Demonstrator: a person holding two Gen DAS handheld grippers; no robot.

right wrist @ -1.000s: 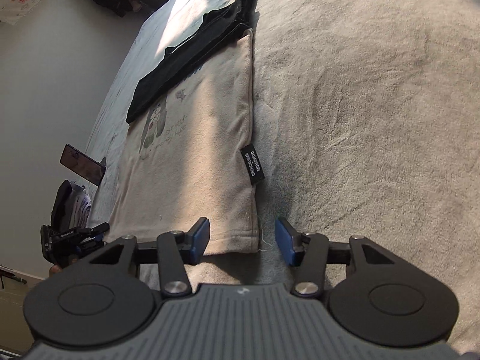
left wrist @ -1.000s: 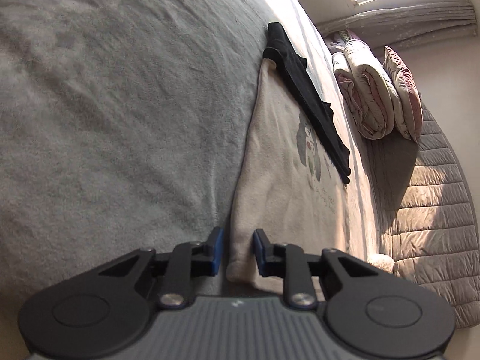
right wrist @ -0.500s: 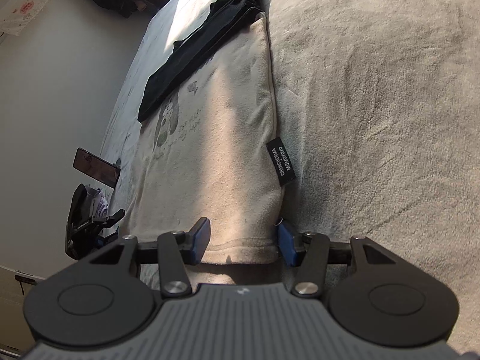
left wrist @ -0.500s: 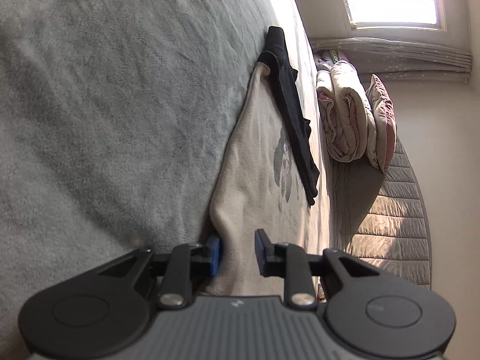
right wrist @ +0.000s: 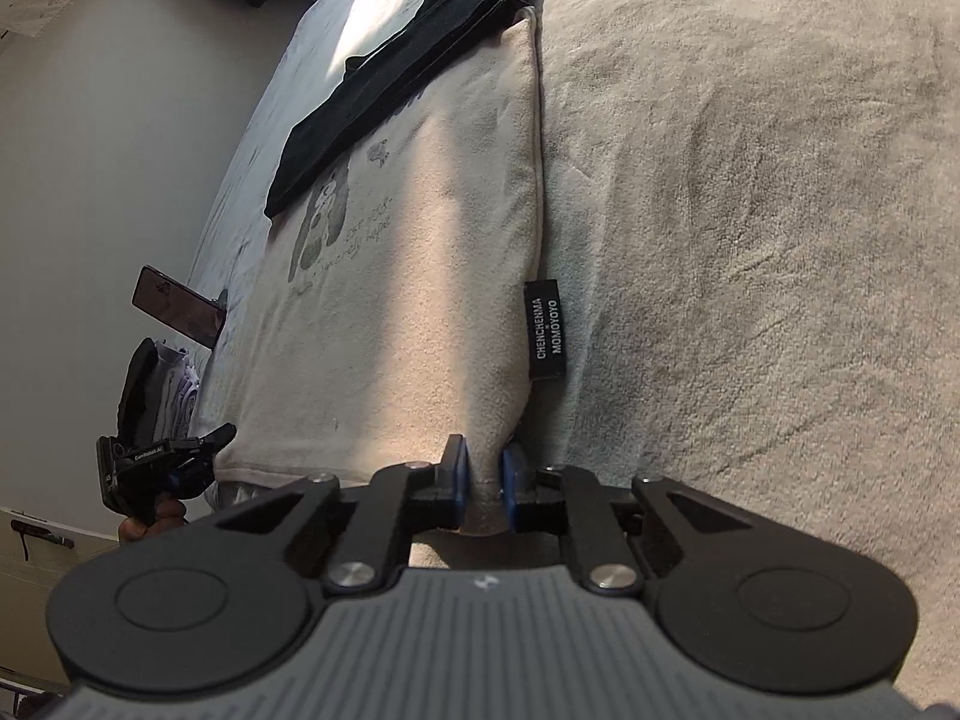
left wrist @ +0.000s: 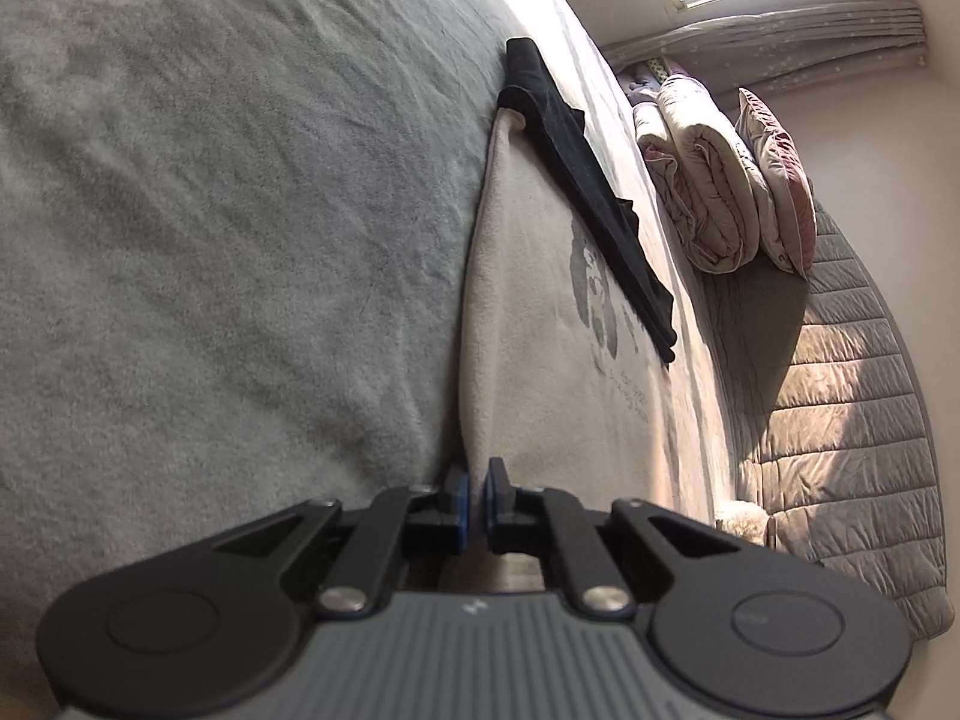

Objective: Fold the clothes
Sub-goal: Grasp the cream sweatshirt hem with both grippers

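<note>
- On the left of the bed (left wrist: 210, 240), the left gripper (left wrist: 478, 495) has closed on the near left corner of the cream shirt (left wrist: 540, 312); a second ago its jaws stood apart on either side of that hem, and now the blue pads pinch the cloth between them
- Across the middle, the shirt lies flat on the grey blanket, printed side up, with a black garment (left wrist: 591, 192) laid over its far end; neither looks to have shifted
- Near the shirt's right edge, a black label (right wrist: 545, 330) sticks out from the side seam, just ahead of the grip
- On the right, the right gripper (right wrist: 482, 477) has likewise shut on the near right corner of the shirt, where a second ago it was wide open around that corner
- At the far right of the left camera's view, a rolled quilt (left wrist: 708, 180) and a pillow (left wrist: 780, 180) rest by the wall, well apart from the work
- Judged from this, both near corners are now held, so the hem is ready to be lifted and carried toward the far end for a fold; the black garment there may get in the way
</note>
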